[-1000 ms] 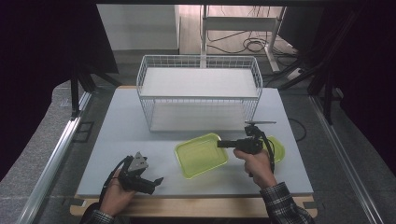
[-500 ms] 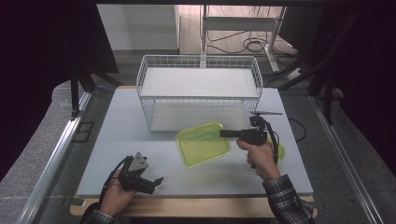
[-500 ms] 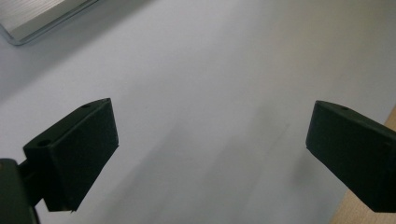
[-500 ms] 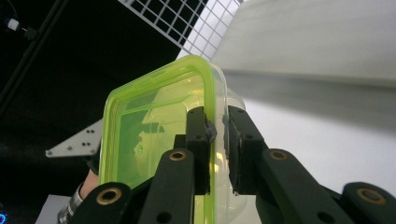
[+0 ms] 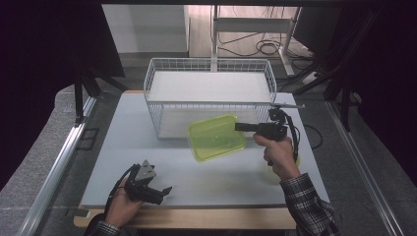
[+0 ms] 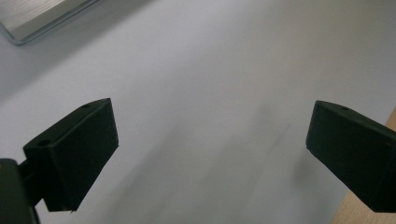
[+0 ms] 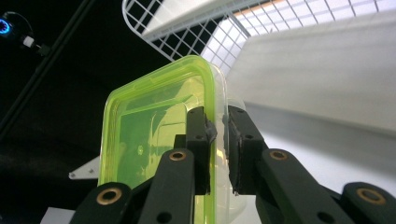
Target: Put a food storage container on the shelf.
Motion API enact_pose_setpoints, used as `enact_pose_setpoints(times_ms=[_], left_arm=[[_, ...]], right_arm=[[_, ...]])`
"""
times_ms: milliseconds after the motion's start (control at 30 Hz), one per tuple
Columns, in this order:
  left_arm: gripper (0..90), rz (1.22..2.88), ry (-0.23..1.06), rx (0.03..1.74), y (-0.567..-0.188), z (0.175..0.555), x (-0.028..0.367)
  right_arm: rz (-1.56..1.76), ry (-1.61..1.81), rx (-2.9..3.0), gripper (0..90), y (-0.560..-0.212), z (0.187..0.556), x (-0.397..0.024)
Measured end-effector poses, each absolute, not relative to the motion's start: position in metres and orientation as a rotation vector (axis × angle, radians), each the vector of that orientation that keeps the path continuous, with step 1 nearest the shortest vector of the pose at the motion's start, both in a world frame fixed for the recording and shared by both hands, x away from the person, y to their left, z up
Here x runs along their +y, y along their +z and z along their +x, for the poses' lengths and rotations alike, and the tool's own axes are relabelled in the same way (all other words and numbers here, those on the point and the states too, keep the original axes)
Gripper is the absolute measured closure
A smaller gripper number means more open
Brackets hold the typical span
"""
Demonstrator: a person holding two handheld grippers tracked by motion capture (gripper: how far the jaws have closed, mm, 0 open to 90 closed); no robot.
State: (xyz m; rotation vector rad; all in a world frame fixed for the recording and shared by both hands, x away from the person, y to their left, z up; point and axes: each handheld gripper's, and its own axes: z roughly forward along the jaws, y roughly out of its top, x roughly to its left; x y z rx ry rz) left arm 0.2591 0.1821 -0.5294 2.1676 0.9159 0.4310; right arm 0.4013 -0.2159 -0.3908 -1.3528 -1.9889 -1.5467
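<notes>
Broad white desk (image 5: 206, 172). Wire basket (image 5: 209, 78) at its far side, directly behind lifted green container (image 5: 216, 138). Right gripper (image 5: 246, 127) pinching container's rim, jaws clamped. Left gripper (image 5: 164, 191) low on near edge, jaws spread, nothing between.

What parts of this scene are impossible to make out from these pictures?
- Yellow-green object, high view: mostly hidden behind the right hand.
- Green container, right gripper view: its bottom is cut off by the jaws and the frame's lower edge.
- Wire basket, high view: its near floor is covered by the container.
</notes>
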Motion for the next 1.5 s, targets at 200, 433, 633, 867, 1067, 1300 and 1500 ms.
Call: enact_pose_setpoints(times_ms=[200, 433, 633, 867, 1067, 1300, 1500], left_arm=[[1.9, 2.165, 0.432, 0.919, -0.529, 0.259, 0.183], [1.3, 2.158, 0.437, 0.931, -0.529, 0.260, 0.184], [0.4, 2.150, 0.444, 0.947, -0.529, 0.260, 0.185], [0.2, 2.136, 0.447, 0.959, -0.528, 0.260, 0.186], [0.2, 2.139, 0.449, 0.957, -0.529, 0.260, 0.186], [0.1, 2.127, 0.451, 0.959, -0.528, 0.260, 0.187], [0.0, 2.130, 0.450, 0.958, -0.528, 0.260, 0.186]], right_arm=[[-1.351, -1.578, -1.985, 80.2, -0.375, 0.407, -0.216], [-1.355, -1.605, -1.989, 80.2, -0.361, 0.412, -0.215], [-1.373, -1.629, -1.967, 80.2, -0.354, 0.420, -0.214], [-1.394, -1.662, -1.972, 80.2, -0.342, 0.429, -0.209], [-1.421, -1.676, -1.974, 80.2, -0.336, 0.437, -0.206], [-1.439, -1.704, -1.978, 80.2, -0.327, 0.443, -0.201], [-1.469, -1.729, -1.977, 80.1, -0.320, 0.452, -0.195]])
